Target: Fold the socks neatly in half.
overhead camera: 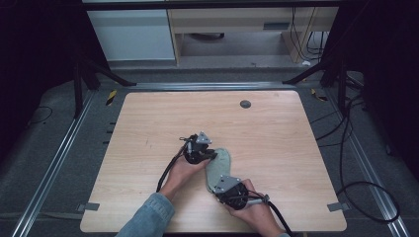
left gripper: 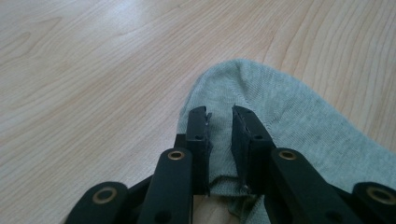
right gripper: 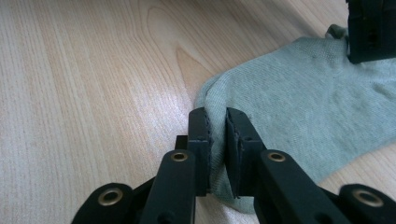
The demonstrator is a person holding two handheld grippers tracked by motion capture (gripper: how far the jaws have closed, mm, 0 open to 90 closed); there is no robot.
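A grey-green sock lies flat on the wooden table, a little nearer than its middle. My left gripper comes in from the left and is shut on the sock's far end; in the left gripper view the sock is pinched between the jaws of the left gripper. My right gripper holds the near end. In the right gripper view the right gripper has the rounded edge of the sock between its pads, and the left gripper shows at the top right.
A dark round grommet sits in the tabletop near its far edge. Black cables lie on the floor to the right. Metal rails run along the table's sides, and a pale cabinet stands beyond.
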